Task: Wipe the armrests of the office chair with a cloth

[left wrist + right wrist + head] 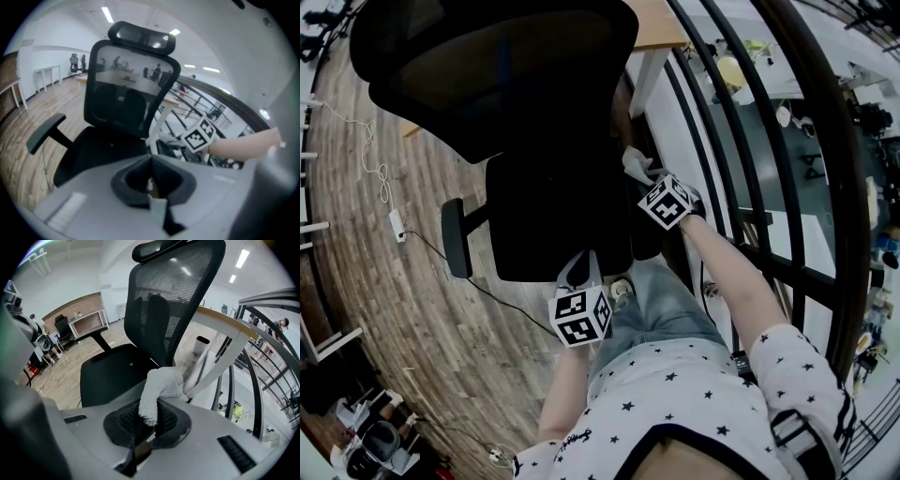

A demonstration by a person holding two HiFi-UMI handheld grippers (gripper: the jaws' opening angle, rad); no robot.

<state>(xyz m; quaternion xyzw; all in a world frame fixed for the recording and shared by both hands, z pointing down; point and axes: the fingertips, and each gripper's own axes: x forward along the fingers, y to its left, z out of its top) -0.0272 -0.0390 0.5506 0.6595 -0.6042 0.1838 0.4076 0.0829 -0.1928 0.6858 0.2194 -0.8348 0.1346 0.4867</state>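
A black mesh-backed office chair (553,211) stands in front of me, seat facing me. Its left armrest (455,236) is bare. My right gripper (652,183) is at the chair's right side, over the right armrest, which it mostly hides. It is shut on a white knitted cloth (159,387), which bunches out beyond the jaws toward the chair's right edge. My left gripper (579,277) hovers at the seat's front edge, touching nothing. In the left gripper view its jaws stand together with nothing between them, and the left armrest (44,133) and the cloth (166,138) show ahead.
A wooden-topped desk with white legs (652,37) stands behind the chair on the right. A black railing (741,141) runs close along the right side. On the wood floor to the left lie a power strip (397,223) and its cables. My knee (661,300) is just below the seat.
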